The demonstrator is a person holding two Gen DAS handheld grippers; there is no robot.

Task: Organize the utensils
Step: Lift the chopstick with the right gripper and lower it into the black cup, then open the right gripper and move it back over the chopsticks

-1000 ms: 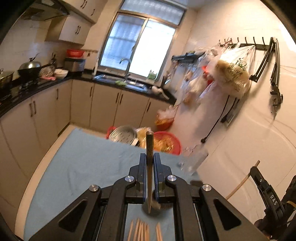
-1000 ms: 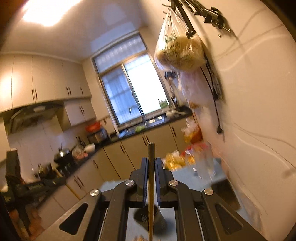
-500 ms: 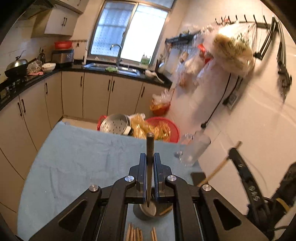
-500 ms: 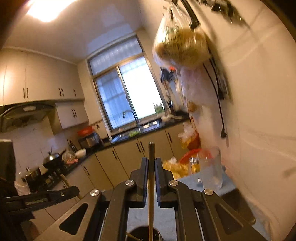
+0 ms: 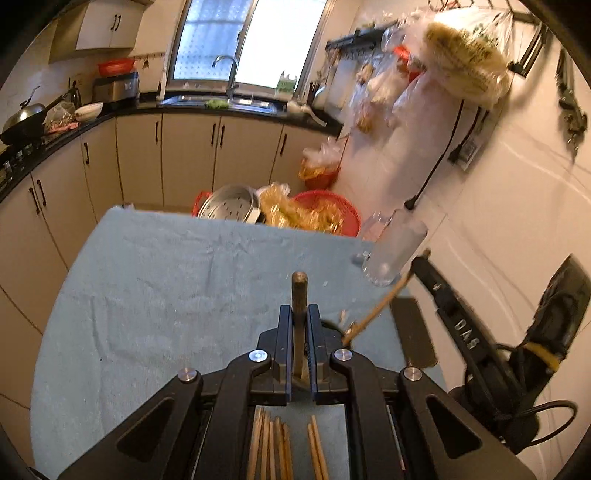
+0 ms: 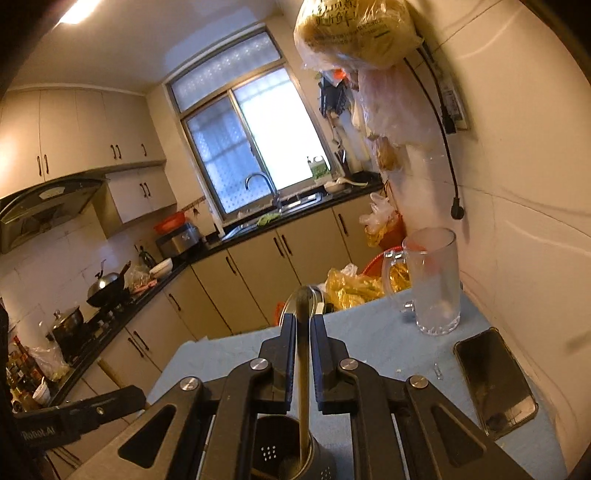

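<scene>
- Kitchen, beige cabinets, window over sink; table (image 5: 155, 295) under a blue-grey cloth takes up the near ground.
- Landmark: glass mug (image 6: 436, 280), upright on the cloth at the table's far right edge by the wall, empty as far as I can tell.
- Phone (image 6: 495, 380) flat on the cloth, just nearer than the mug, along the wall side.
- Left gripper (image 5: 300, 321) pinching a chopstick (image 5: 298, 291); stick runs along the jaws, tip poking out past them, aimed left of the mug.
- Loose chopsticks (image 5: 269, 446) lie on the cloth under the left gripper, well nearer than the mug, in two small groups.
- Right gripper (image 6: 303, 332) pinching a second stick (image 6: 303, 354), held steep; lower end goes down into the holder (image 6: 280, 454).
- Holder: dark metal cup with perforated holes, on the cloth directly under the right gripper, nearer and left of the mug.
- From the left view the right gripper's stick (image 5: 384, 302) slants down from near the mug base toward the spot just right of the left jaws; holder itself is hidden there.
- Red basket (image 5: 332, 210) with yellow bags and a steel steamer pan (image 5: 229, 203) beyond the table's far edge, left of the mug.
- Bag (image 6: 354, 33) hangs on the wall above the mug.
</scene>
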